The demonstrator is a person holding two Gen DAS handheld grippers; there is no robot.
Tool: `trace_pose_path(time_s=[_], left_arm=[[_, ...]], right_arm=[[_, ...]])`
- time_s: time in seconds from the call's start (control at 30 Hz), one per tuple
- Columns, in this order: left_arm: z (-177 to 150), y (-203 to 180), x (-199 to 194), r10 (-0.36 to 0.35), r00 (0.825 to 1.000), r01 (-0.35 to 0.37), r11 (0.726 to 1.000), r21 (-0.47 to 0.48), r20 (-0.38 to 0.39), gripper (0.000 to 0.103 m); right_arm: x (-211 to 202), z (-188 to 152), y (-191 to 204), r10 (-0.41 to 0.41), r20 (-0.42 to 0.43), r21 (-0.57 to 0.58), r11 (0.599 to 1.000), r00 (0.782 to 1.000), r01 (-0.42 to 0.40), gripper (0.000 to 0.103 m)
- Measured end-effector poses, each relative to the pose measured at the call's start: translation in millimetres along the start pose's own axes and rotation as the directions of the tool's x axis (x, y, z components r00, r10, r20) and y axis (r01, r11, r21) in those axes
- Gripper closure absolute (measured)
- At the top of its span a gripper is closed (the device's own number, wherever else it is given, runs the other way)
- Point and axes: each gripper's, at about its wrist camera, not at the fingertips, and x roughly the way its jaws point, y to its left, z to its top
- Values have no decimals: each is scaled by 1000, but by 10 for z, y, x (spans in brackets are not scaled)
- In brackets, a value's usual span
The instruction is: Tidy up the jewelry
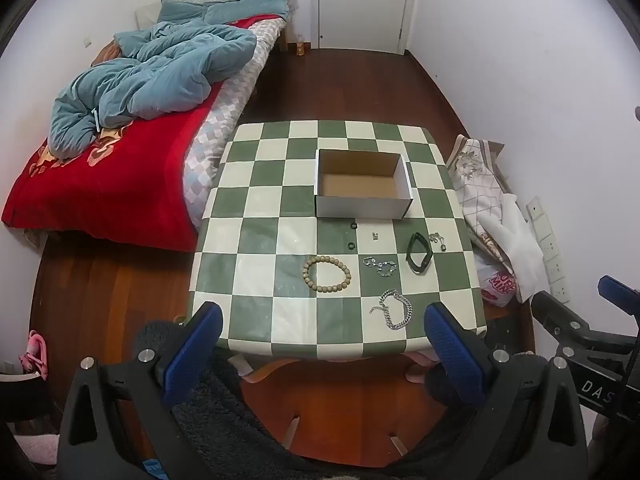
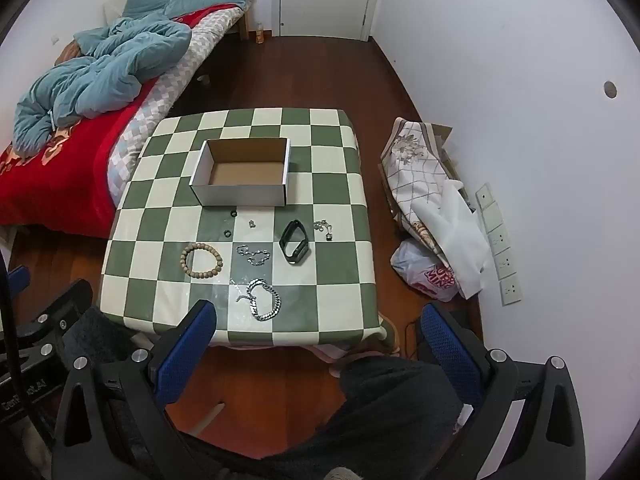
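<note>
An open, empty cardboard box (image 1: 362, 184) (image 2: 244, 178) stands mid-table on the green-and-white checked cloth (image 1: 256, 240) (image 2: 340, 264). In front of it lie a wooden bead bracelet (image 1: 326, 274) (image 2: 201, 260), a thick silver chain bracelet (image 1: 394, 309) (image 2: 262, 298), a thin silver chain (image 1: 380, 266) (image 2: 252, 255), a black band (image 1: 418, 253) (image 2: 295, 242), a small silver chain (image 1: 437, 239) (image 2: 325, 229), two small dark rings (image 1: 351, 245) (image 2: 226, 233) and a tiny charm (image 1: 375, 236) (image 2: 251, 223). My left gripper (image 1: 322, 332) and right gripper (image 2: 316, 330) are open and empty, held before the table's near edge.
A bed (image 1: 120, 168) with a red blanket and blue duvet stands left of the table. Folded cloth and bags (image 2: 432, 216) lie on the floor to the right, by the wall. A closed door (image 1: 364, 0) is at the back.
</note>
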Motion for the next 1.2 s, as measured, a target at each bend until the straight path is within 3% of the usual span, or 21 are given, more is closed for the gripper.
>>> trace_pose_path(time_s=[1.2], left_arm=[[12,-62,-99,1,1000,-1,1000,7,15,0]], right_arm=[[-155,12,-95,5,18,8,1000,1000,-5,0]])
